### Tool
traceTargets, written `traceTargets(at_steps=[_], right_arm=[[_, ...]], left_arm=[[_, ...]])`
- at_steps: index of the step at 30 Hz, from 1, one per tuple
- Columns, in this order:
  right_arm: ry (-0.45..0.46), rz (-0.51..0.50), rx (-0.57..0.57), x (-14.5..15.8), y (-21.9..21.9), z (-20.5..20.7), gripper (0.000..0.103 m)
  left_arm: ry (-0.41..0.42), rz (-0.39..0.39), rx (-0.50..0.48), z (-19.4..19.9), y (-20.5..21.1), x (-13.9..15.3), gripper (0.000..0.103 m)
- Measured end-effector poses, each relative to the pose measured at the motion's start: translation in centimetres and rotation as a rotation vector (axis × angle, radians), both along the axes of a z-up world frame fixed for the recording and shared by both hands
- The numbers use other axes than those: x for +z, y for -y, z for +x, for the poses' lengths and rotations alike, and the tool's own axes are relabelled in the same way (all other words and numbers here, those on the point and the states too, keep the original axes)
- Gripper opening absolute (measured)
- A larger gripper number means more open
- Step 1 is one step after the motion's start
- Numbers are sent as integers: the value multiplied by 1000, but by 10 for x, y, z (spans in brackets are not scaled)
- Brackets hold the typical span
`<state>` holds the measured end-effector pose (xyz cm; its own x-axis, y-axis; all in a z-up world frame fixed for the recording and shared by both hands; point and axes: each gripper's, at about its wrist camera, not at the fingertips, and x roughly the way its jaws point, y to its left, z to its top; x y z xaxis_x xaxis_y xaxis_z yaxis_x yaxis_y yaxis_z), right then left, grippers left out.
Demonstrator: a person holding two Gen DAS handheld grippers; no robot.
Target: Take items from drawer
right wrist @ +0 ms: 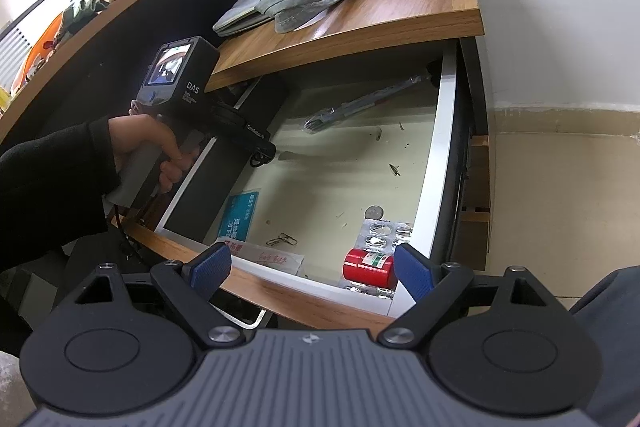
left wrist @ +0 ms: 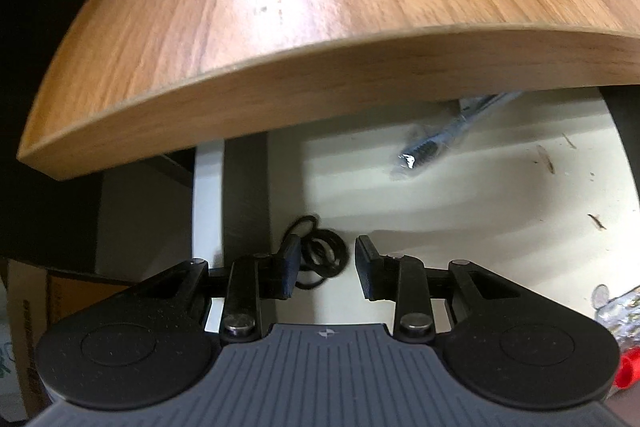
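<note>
Two thin black hair ties [left wrist: 320, 255] — looped together — lie between part-open, empty jaws.

Black sleeve [right wrist: 48, 187]; black hand-held gripper [right wrist: 312, 275] with blue pads.

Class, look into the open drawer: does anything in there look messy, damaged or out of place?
Yes. Dark crumbs and bits of debris are scattered over the drawer floor, as if never wiped. A coin lies loose beside a partly used blister pack. Nothing looks broken.
</note>
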<state>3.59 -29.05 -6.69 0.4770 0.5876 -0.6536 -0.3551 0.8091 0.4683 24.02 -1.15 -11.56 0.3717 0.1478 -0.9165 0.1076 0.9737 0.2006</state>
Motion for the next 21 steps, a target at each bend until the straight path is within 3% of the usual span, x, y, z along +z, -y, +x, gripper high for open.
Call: traceTargets(at_steps=[6,13,17,21], right_arm=[[6,14,-10,2,4,0,93],[17,44,-26,6,10,1,93],[21,54,-35,7,13,1,93],[26,51,-46,8,16,3,93]], left_arm=[[-25,59,-54,0,8,-4,34],[-18,80,-67,-2,4,-2,13],[-10,48,-46,-4,-5,3,0],[-1,10,-15,-8,-12,9,0]])
